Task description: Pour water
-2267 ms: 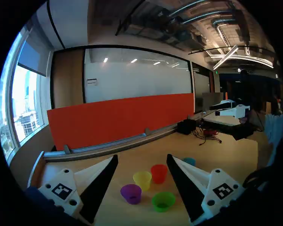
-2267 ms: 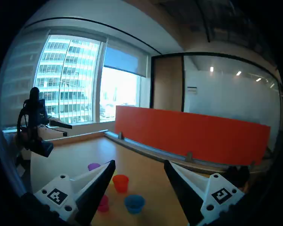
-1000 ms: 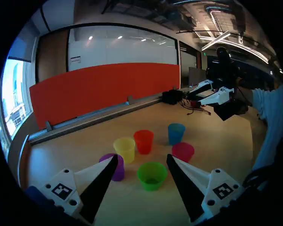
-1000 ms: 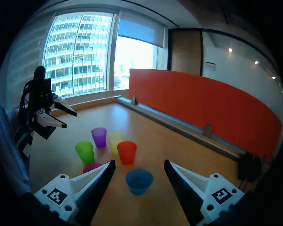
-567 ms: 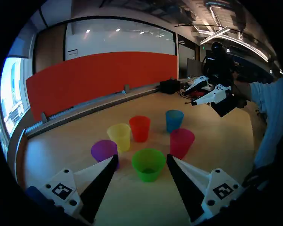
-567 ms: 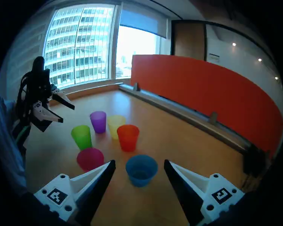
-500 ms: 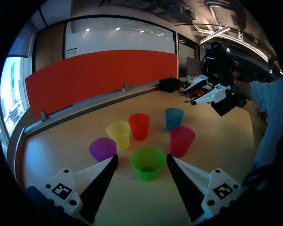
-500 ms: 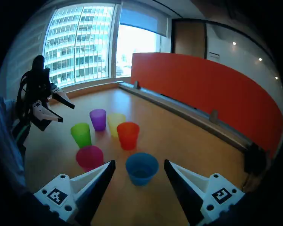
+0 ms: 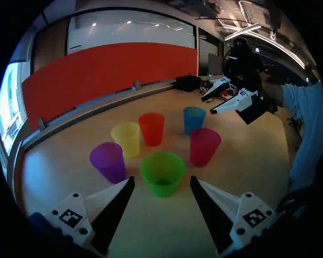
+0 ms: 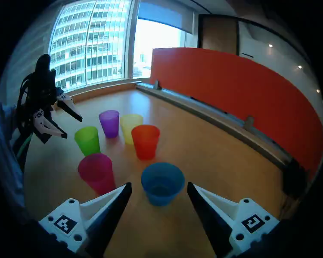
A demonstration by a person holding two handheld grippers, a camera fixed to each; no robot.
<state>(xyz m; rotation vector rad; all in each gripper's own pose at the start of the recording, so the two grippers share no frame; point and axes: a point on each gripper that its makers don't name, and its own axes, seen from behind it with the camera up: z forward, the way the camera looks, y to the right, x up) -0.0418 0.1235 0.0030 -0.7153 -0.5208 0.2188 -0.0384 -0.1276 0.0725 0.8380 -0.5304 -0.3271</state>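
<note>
Holding left gripper (image 9: 161,179) and right gripper (image 10: 159,185) wide open, gripping nothing.
Facing green cup (image 9: 163,170) just beyond left tips, blue cup (image 10: 162,180) just beyond right tips; touching neither.

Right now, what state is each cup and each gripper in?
Green cup: upright, untouched.
Purple cup: upright.
Yellow cup: upright.
Red cup: upright.
Blue cup: upright, untouched.
Pink cup: upright.
Left gripper: open, empty.
Right gripper: open, empty.
</note>
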